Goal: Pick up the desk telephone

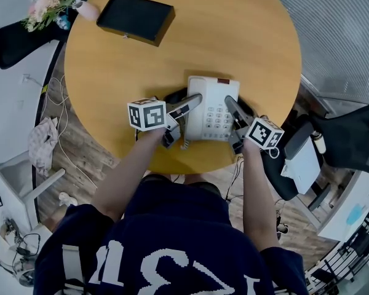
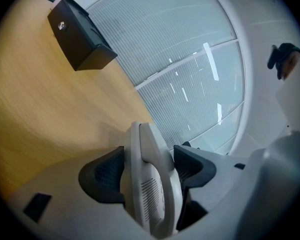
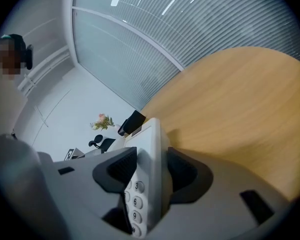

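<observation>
The jaws of the left gripper point(image 1: 186, 98) point(image 2: 150, 164) are closed on the white handset point(image 2: 150, 199), with a dark ribbed pad pressed against each of its sides, as the left gripper view shows. The jaws of the right gripper point(image 1: 237, 106) point(image 3: 147, 171) stand fairly wide but are clamped on the right edge of the desk telephone point(image 1: 212, 112) point(image 3: 151, 144). One pad lies on the face beside the keypad point(image 1: 216, 118) point(image 3: 135, 201) and the other on the opposite side. In the right gripper view the keys 3, 6 and 9 show just below the pad. The telephone sits over the near edge of the round wooden table point(image 1: 234, 35), close in front of the person, with the handset on its left side and a small red patch at its far right corner. Whether its base touches the tabletop or is raised slightly cannot be told. A coiled cord point(image 1: 186, 143) hangs at the near left corner of the telephone. Each gripper reaches in from the near side, the left at the telephone's left flank and the right at its right flank, and the marker cubes face up. A black box point(image 1: 135, 18) point(image 2: 80, 36) point(image 3: 132, 122) lies on the far left part of the table, well apart from the telephone. Beyond the table's far left rim stands a bunch of pink flowers point(image 1: 49, 2) point(image 3: 102, 121). A black office chair point(image 1: 350, 134) stands on the floor to the right of the table.
</observation>
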Available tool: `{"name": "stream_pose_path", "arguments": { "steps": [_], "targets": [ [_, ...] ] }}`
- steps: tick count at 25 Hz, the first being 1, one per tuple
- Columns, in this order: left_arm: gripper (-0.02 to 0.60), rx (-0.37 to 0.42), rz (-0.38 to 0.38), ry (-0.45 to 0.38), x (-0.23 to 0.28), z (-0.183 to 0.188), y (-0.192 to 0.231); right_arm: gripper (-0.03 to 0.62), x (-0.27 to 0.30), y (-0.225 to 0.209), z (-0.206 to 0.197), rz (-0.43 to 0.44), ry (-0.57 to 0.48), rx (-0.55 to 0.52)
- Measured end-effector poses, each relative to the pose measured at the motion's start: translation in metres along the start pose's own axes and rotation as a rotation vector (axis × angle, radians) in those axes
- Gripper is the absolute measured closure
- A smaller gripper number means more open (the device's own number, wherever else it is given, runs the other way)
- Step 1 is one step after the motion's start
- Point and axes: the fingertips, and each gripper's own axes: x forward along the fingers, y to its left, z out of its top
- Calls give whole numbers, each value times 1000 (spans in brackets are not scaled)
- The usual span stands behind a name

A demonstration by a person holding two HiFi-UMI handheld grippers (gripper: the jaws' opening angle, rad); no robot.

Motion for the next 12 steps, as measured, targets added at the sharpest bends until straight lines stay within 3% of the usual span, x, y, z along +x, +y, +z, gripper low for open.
{"name": "stream_pose_path", "arguments": {
  "steps": [5, 12],
  "targets": [
    [282, 103, -8, -44, -8, 6, -16, 390, -11, 12, -3, 15, -39, -4],
    [305, 258, -15, -89, -15, 27, -43, 395, -19, 35, 18, 33, -129, -88]
  ]
}}
